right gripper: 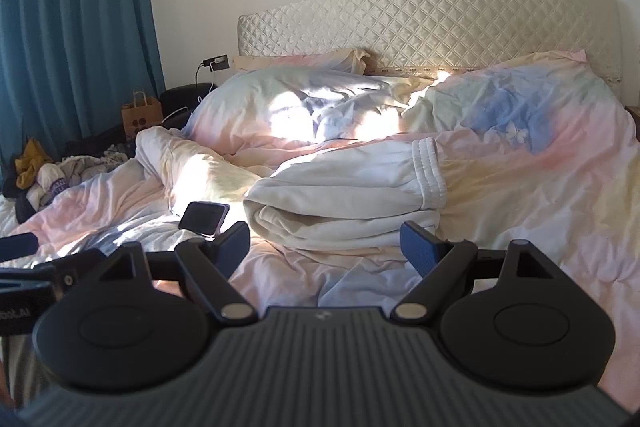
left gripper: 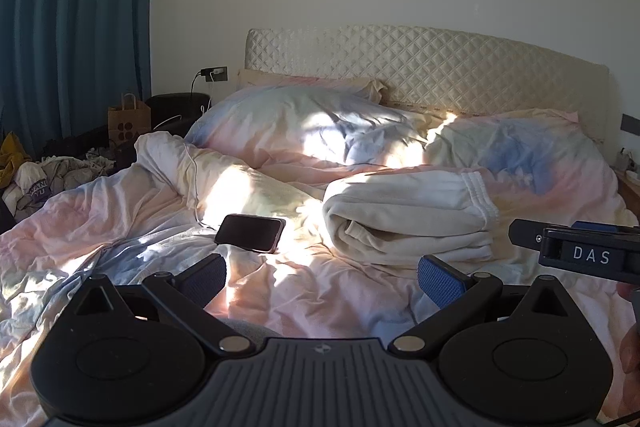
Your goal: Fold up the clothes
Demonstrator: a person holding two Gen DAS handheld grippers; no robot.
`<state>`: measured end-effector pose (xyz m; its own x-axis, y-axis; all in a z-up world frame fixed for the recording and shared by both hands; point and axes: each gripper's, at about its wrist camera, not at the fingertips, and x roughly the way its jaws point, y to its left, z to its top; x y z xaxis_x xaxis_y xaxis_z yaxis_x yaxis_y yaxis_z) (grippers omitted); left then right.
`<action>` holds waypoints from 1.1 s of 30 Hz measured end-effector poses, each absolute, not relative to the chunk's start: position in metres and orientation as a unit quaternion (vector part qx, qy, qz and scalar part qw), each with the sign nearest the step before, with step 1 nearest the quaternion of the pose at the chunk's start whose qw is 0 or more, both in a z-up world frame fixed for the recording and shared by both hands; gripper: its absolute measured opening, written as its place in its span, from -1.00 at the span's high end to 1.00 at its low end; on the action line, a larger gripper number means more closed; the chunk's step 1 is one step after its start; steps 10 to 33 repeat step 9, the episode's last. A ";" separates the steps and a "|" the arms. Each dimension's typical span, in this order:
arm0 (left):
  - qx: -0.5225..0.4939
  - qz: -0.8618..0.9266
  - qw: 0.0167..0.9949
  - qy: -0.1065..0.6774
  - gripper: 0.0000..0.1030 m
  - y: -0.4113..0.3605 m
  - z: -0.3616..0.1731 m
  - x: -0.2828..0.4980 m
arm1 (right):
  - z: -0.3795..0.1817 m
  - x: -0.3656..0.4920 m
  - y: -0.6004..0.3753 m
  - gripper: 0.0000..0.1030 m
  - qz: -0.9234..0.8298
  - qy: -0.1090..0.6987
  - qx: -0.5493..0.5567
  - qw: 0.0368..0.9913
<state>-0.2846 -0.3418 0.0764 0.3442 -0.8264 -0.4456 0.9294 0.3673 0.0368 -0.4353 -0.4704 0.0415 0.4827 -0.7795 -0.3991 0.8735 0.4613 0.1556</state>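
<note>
A cream garment [left gripper: 408,211] lies folded into a thick bundle on the pastel duvet [left gripper: 120,219], its ribbed band to the right; it also shows as the cream garment [right gripper: 348,195] in the right wrist view. My left gripper [left gripper: 322,281] hovers open just short of the bundle, blue pads wide apart and empty. My right gripper [right gripper: 325,247] is open too, close in front of the bundle's near edge, holding nothing. The right gripper's side [left gripper: 576,251] shows at the right edge of the left wrist view.
A dark phone [left gripper: 250,233] lies on the duvet left of the bundle, with a white cable running to it. Pillows [left gripper: 304,123] and a quilted headboard [left gripper: 420,67] are behind. A clothes pile [left gripper: 48,175], a paper bag [left gripper: 129,121] and blue curtains [left gripper: 72,27] are at the left.
</note>
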 end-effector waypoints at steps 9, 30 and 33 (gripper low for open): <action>0.140 -0.535 0.814 0.180 -0.99 -0.340 0.078 -0.281 | 0.036 -0.433 -0.468 -0.62 -0.493 0.153 0.158 0.842; 0.140 -0.535 0.814 0.180 -0.99 -0.340 0.078 -0.281 | 0.036 -0.433 -0.468 -0.62 -0.493 0.153 0.158 0.842; 0.140 -0.535 0.814 0.180 -0.99 -0.340 0.078 -0.281 | 0.036 -0.433 -0.468 -0.62 -0.493 0.153 0.158 0.842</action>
